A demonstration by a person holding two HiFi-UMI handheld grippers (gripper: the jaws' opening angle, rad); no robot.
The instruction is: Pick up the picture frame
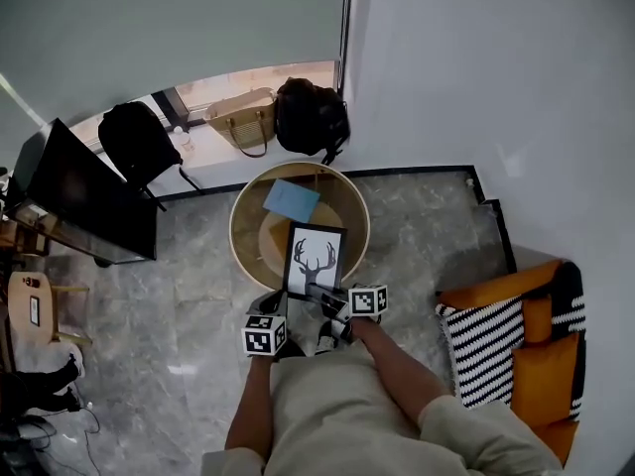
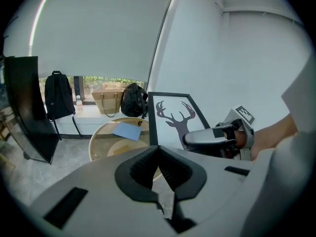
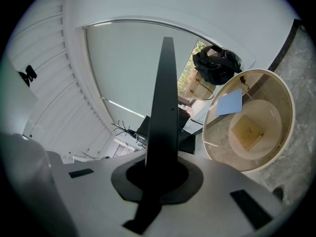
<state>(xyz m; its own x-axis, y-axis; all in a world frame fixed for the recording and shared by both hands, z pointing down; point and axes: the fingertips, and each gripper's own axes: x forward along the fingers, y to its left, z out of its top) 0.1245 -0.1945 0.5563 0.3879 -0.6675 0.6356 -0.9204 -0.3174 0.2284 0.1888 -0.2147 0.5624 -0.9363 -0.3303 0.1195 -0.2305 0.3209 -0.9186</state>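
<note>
The picture frame (image 1: 316, 258), black-edged with a deer-head print, is held up over the near side of the round glass-topped table (image 1: 243, 236). My right gripper (image 1: 319, 291) is shut on its lower edge. In the right gripper view the frame (image 3: 165, 107) stands edge-on between the jaws of my right gripper (image 3: 158, 177). The left gripper view shows the frame (image 2: 175, 117) with the right gripper (image 2: 212, 137) clamped on it. My left gripper (image 1: 276, 303) sits just left of the frame, apart from it. Its jaws (image 2: 159, 174) are shut with nothing between them.
A blue booklet (image 1: 291, 199) lies on the table's far side. Behind it on the sill are a tan bag (image 1: 243, 119) and a black bag (image 1: 311, 117). A black backpack (image 1: 134, 142) and dark screen (image 1: 79, 196) stand left. An orange armchair with a striped cushion (image 1: 486, 340) stands right.
</note>
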